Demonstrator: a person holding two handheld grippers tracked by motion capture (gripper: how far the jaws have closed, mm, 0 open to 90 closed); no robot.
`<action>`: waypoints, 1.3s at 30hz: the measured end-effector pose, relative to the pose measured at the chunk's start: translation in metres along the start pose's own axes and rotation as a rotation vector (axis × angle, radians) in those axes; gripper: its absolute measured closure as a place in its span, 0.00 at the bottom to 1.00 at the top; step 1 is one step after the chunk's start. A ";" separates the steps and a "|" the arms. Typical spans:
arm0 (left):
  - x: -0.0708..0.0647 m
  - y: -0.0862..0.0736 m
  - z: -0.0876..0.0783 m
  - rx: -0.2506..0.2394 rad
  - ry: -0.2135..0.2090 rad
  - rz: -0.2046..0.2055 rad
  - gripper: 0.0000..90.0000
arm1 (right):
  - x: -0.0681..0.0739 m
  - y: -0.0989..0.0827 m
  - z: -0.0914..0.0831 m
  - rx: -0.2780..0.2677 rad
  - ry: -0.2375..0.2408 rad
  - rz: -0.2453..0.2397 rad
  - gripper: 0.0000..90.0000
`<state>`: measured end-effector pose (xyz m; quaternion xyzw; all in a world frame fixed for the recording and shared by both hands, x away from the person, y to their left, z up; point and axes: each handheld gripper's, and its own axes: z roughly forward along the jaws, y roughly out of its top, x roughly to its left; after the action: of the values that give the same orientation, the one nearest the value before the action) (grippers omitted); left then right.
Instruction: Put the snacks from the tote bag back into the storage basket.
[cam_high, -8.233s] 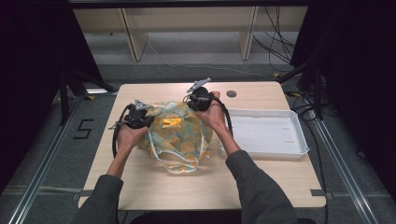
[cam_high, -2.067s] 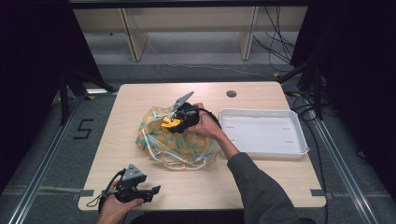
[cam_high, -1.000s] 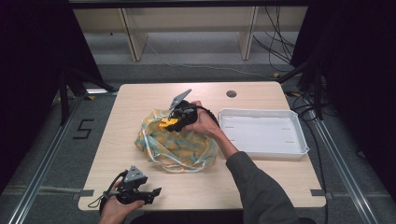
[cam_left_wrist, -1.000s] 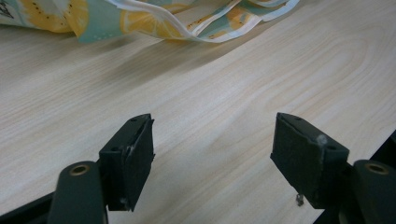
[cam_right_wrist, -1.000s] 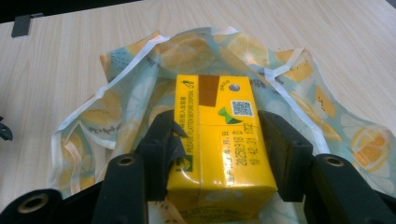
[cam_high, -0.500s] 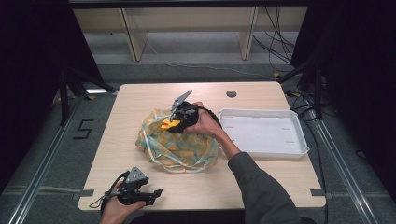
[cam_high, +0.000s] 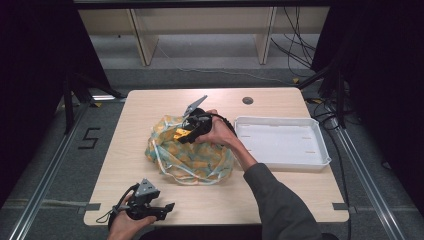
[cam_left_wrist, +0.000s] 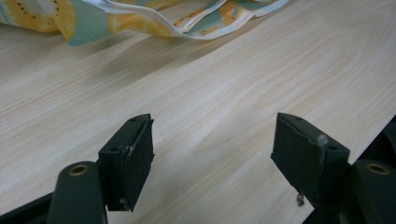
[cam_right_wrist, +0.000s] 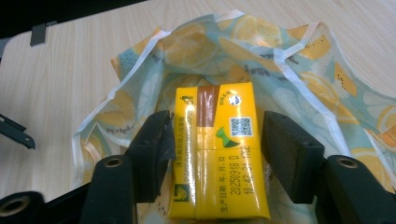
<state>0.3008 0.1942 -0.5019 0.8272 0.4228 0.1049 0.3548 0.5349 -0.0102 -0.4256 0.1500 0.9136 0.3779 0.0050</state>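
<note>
A fruit-print cloth bag (cam_high: 197, 157) lies crumpled in the middle of the table (cam_high: 150, 107). On its upper left part rests a yellow carton pack (cam_high: 180, 134), printed face up (cam_right_wrist: 217, 154). My right gripper (cam_high: 183, 136) straddles that pack (cam_right_wrist: 212, 154). Its jaws have just been opening and a thin gap shows at the right pad, so they stand open around the pack. My left gripper (cam_high: 167, 209) lies at the table's near left edge, open, with bare wood between its pads (cam_left_wrist: 212, 154). The bag's hem (cam_left_wrist: 154, 18) is beyond it.
A white shallow tray (cam_high: 282, 165) sits at the table's right side, close to the person's right forearm (cam_high: 240, 150). A dark round grommet (cam_high: 247, 100) marks the table's far edge. Black rails and cables run along the floor on both sides.
Since the earliest frame my left gripper has left the bag and gone to the near left edge. Over the last second neither hand has visibly moved.
</note>
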 end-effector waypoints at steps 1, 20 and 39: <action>0.000 0.001 -0.001 0.006 0.001 0.013 0.32 | -0.001 0.000 -0.001 -0.011 0.007 0.004 0.55; -0.001 0.000 0.002 0.004 0.005 0.021 0.32 | 0.004 0.002 0.006 0.047 -0.039 -0.046 0.55; -0.001 -0.001 0.003 0.014 -0.001 0.018 0.32 | 0.002 0.001 0.000 0.047 -0.044 -0.055 0.58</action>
<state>0.3010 0.1921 -0.5042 0.8336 0.4159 0.1045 0.3483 0.5337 -0.0093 -0.4244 0.1332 0.9257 0.3526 0.0318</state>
